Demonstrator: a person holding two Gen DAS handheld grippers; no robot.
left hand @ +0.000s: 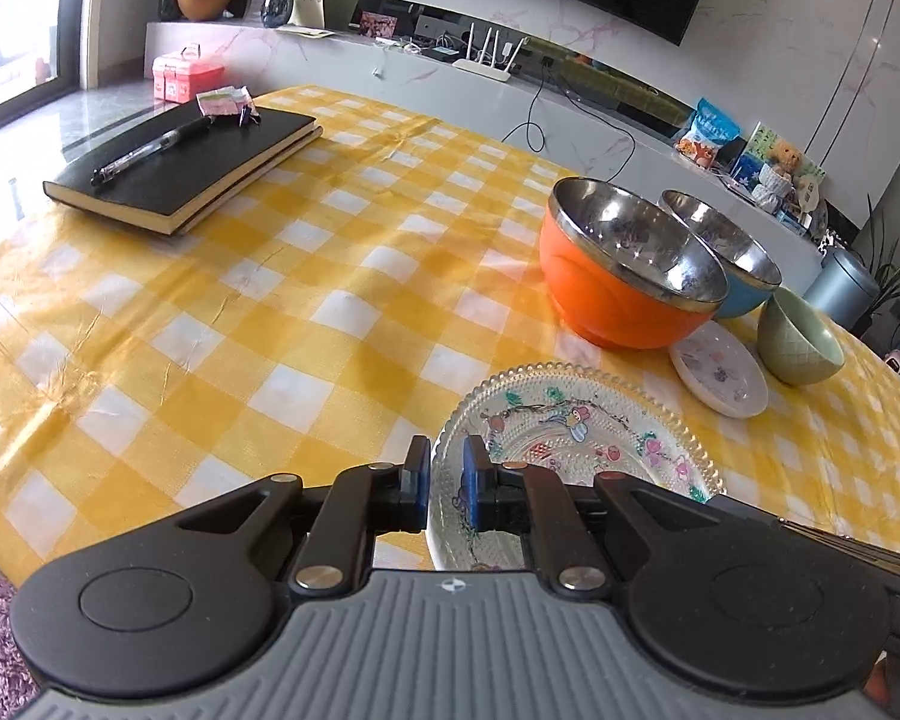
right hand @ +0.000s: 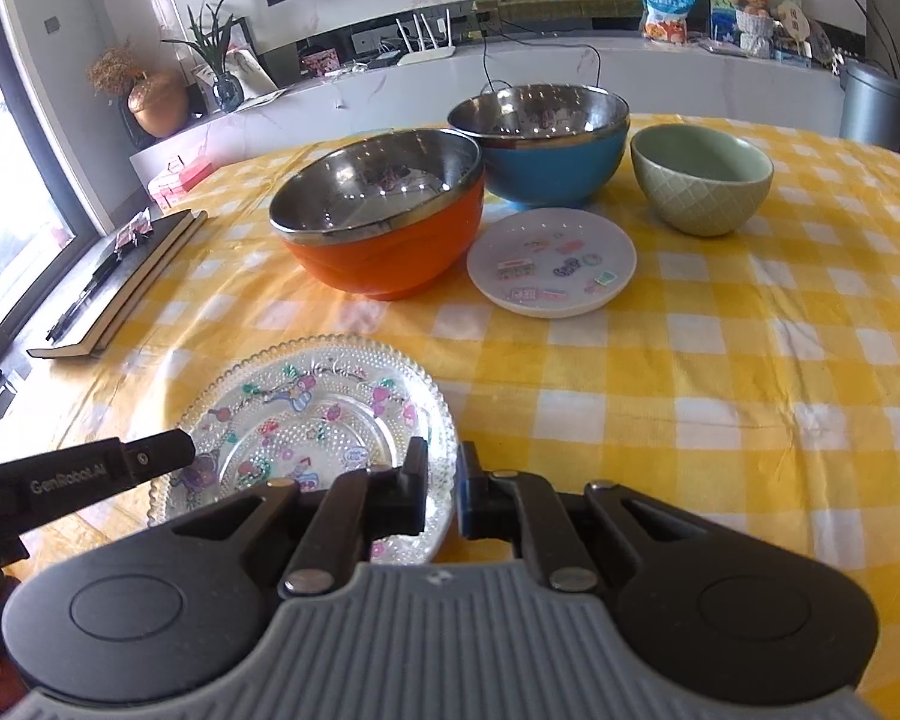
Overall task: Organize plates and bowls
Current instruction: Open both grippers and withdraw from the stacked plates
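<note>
A clear glass plate [left hand: 576, 438] with cartoon prints lies on the yellow checked tablecloth [left hand: 270, 312]. My left gripper [left hand: 446, 483] is shut on its left rim. My right gripper [right hand: 444, 495] is shut on the same plate [right hand: 306, 414] at its right rim. The left gripper [right hand: 174, 450] shows in the right wrist view at the plate's left edge. Behind stand an orange steel-lined bowl [right hand: 384, 222], a blue steel-lined bowl [right hand: 546, 138], a green ceramic bowl [right hand: 699, 177] and a small white saucer [right hand: 551, 261]. The same bowls show in the left wrist view: orange [left hand: 624, 264], blue [left hand: 732, 264], green [left hand: 801, 339], saucer [left hand: 720, 369].
Two stacked black notebooks [left hand: 186, 165] with a pen [left hand: 150, 150] lie at the table's far left, also in the right wrist view [right hand: 120, 282]. A white TV cabinet [right hand: 510, 72] with a router, plants and snacks runs behind the table.
</note>
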